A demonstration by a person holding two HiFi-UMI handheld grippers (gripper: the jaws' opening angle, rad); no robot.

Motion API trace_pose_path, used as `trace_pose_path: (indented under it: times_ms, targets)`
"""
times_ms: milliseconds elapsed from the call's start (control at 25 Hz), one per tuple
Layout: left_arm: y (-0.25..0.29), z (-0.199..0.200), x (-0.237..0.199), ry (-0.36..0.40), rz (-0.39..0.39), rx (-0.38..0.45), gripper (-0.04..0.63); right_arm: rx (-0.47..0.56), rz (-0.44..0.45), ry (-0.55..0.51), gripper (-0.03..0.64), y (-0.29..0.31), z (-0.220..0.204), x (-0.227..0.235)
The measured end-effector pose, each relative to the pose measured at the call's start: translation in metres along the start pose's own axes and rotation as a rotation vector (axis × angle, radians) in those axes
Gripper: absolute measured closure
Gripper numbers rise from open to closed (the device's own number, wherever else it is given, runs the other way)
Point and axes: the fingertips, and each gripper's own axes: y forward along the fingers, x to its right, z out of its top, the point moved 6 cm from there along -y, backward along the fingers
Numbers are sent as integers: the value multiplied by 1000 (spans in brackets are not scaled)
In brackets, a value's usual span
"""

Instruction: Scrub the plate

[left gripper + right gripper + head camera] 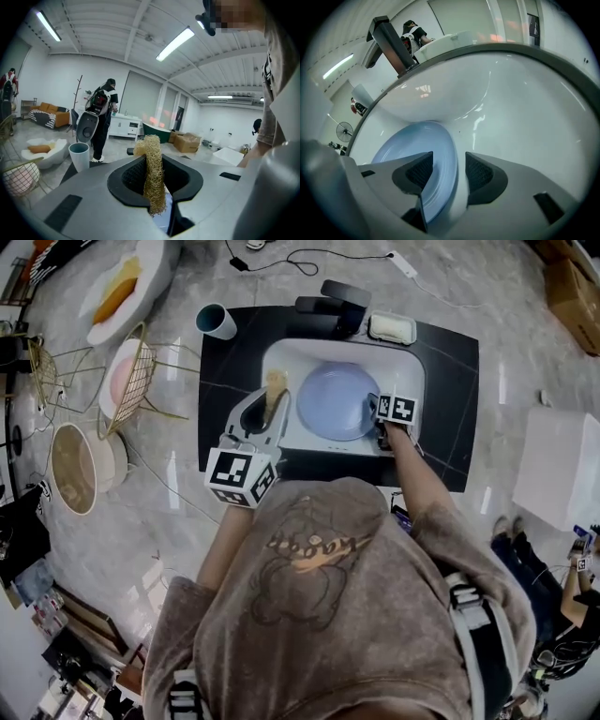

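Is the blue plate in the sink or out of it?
In. The blue plate lies inside the white sink basin, with its rim between the right gripper's open jaws.

Reaches forward with both bare forearms from short brown sleeves, left forearm (218, 545) angled out to the left, right forearm (419, 476) stretched further ahead. Holds the left gripper (154, 185) nearly level, left marker cube (239, 476) nearest the body, left fingers (129, 177) closed on the lower part of an upright loofah scrubber (152, 157). Tips the right gripper (447, 174) steeply downward, right marker cube (396, 409) on top. Spreads the right fingers (480, 174) apart, one on each side of the blue plate (412, 140) at its rim, a gap showing beside the right-hand one; contact at the other not clear.
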Motion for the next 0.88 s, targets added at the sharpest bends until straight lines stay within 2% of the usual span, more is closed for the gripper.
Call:
trace_pose_path:
  times_ms: [160,360,480,760,880]
  targets:
    - [-4,1,-3,-3,21,2,517,-22,16,65,434,10,-2,1]
    - [-12,0,-7,-6,49,1,517,-59,6,80,485,19,-2,0]
    - [-18,-3,-9,-10,60,-1,517,-72,5,120,555,19,-3,4]
    - [-27,-7,-7,-23,61,6,517,-52,111,223,591,9,-6,5]
    - [-28,-9,-5,-27,49,11,517,-22,123,184,595,-1,0,-1]
